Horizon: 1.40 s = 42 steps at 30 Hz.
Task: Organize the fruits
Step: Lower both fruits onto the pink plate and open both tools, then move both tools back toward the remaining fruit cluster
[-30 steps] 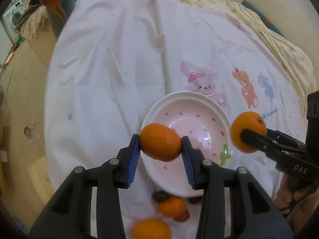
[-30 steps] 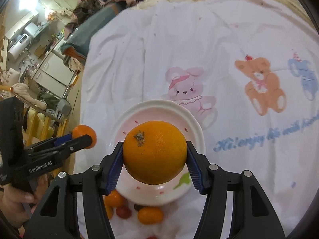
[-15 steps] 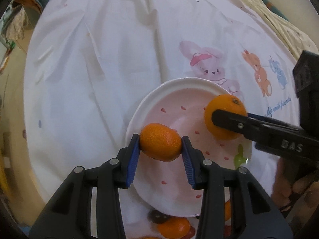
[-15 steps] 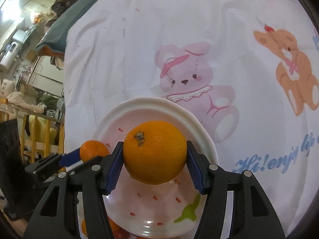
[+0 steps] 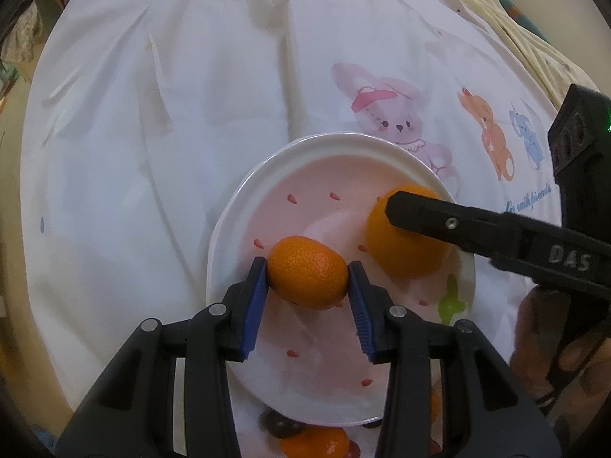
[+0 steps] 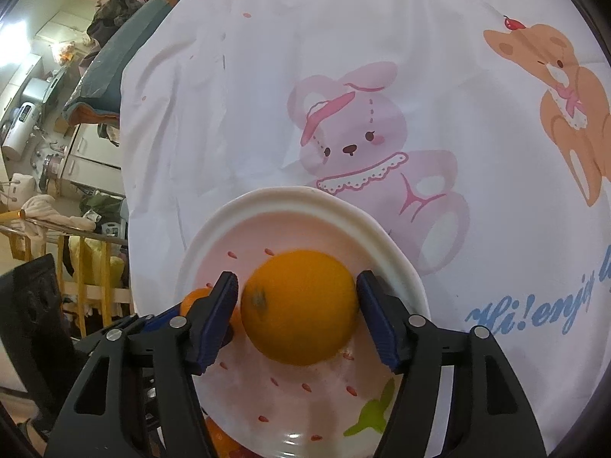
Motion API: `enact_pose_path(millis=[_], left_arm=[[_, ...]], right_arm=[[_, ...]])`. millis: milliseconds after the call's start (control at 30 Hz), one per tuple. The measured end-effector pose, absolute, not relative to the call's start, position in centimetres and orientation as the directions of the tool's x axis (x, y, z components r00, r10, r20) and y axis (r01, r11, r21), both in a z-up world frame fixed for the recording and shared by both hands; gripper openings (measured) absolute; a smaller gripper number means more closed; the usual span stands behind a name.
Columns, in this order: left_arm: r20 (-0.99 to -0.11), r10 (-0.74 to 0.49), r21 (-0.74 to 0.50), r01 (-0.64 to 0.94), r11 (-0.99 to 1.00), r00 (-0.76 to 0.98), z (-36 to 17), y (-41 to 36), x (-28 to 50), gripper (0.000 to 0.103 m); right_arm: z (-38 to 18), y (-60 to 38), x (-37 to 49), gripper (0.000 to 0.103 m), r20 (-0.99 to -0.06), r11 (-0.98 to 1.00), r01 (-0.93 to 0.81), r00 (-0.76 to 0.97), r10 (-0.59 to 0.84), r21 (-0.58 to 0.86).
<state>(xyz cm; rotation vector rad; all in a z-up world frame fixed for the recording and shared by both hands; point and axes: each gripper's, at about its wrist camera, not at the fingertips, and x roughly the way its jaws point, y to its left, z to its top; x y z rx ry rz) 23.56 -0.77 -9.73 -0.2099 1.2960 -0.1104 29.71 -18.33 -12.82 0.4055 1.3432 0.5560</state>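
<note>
Over the white cartoon-printed cloth (image 5: 183, 122) I hold both grippers above the pink plate (image 5: 244, 206): my left gripper (image 5: 307, 271) clamps a small mandarin (image 5: 307, 271), while my right gripper (image 6: 298, 301) stands apart around the big orange (image 6: 299, 307), directly between its pads.

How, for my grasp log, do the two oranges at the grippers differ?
The mandarin is smaller and oval, pinched tight in the left gripper; the orange is bigger and round, with a gap beside one pad of the right gripper. Both are orange-skinned, over the pink plate.
</note>
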Motion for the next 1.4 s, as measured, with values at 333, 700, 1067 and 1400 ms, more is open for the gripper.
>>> enact_pose_path(millis=[333,700,1067,1400], left_arm=[[-0.915,-0.248,-0.270,-0.027,0.962,0.318,-9.3,-1.1,24.9,0.038],[-0.916,-0.215,-0.246,-0.050,0.968,0.337,-9.2,-1.1,25.3,0.078],[-0.905,-0.149,-0.186,-0.056,0.981,0.399,-7.3,-0.2,24.3,0.079],[-0.850,-0.089,-0.160,-0.093,0.983,0.519,-3.1,0.8,20.3,0.079]], right_arm=[[-10.7,-21.0,29.6,0.071,-0.763,0.787,-0.106,0.199,0.616,0.608],[-9.2,-22.4,29.5,0.079,-0.755,0.789,-0.085,0.241,0.609,0.609],[-7.2,-23.4,28.0,0.079,-0.763,0.810,-0.094,0.289,0.578,0.578],[-4.7,-23.6,24.4,0.079,-0.769,0.837,-0.144,0.338,0.543,0.528]])
